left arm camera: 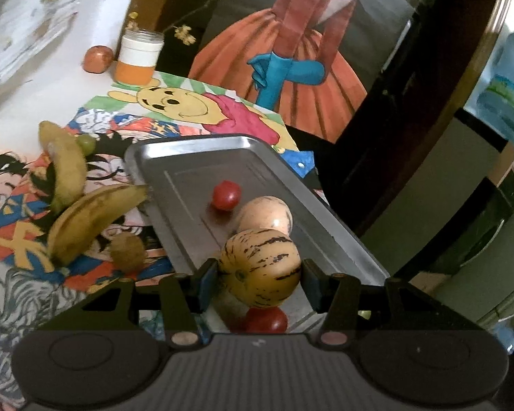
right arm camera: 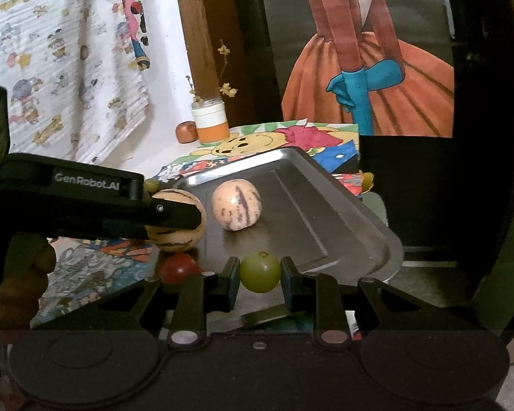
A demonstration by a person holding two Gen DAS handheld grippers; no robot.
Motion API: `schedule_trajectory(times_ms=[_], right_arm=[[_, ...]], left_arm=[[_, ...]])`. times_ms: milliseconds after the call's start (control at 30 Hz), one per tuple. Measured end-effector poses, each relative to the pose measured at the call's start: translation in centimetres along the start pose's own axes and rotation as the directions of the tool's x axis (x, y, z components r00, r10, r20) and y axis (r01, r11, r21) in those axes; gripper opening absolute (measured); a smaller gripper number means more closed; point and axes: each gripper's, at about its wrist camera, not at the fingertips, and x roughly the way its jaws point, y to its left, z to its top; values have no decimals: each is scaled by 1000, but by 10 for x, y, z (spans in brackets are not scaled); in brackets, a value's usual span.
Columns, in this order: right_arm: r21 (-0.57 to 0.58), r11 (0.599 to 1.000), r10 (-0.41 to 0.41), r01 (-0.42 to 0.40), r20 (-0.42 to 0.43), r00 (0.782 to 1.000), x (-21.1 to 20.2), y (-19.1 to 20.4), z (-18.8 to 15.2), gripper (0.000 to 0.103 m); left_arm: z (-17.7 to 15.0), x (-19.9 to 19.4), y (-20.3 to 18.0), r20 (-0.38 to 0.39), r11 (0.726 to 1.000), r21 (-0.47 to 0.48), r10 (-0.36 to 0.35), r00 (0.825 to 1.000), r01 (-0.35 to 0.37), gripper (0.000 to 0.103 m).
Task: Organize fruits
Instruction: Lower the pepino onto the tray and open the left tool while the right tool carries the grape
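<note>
- Striped yellow melon [left arm camera: 260,267] sits clamped between the pads of our left gripper [left arm camera: 261,279], held over the near end of the metal tray [left arm camera: 188,157].
- We carry a green grape [right arm camera: 260,271] pinched in our right gripper [right arm camera: 260,282], its jaws drawn narrow around the fruit, at the tray's near edge.
- On the tray we see a second, paler striped melon [right arm camera: 236,204] near the middle, one cherry tomato [left arm camera: 226,194] further in, and another red tomato [right arm camera: 179,267] at the near left corner, below the held melon.
- Beside the tray's left edge, two bananas [left arm camera: 85,219] lie on the cartoon-printed cloth [left arm camera: 17,226], with a kiwi [left arm camera: 128,251] just beside them and another green grape [left arm camera: 86,143] at the far banana's tip.
- Toward the table's far edge stands an orange-and-white jar [left arm camera: 138,56] holding a sprig of yellow blossoms, with a small reddish fruit [left arm camera: 98,59] just to its left.
</note>
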Motion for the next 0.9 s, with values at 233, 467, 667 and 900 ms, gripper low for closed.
schedule_trajectory(times_ms=[233,467,667,900], right_arm=[[-2,1000,-19,19,0,1000,2,-5,-4,27],[0,1000,-21,21,3,1000,2,-4,-4,27],[-2,1000,-22,22,3,1000,2,-4,-5,28],[-3,1000,-23,23,2,1000,2,-4,-5,28]], left_arm=[[3,10,-12,-12,999,31,16,1000,-16,57],[6,21,-23,-29,998,66,20,999,-18,57],[6,29,-23,-56,997,67,32,998,-28,57],[6,30,-20,-64,998,52,24,998,-21,57]])
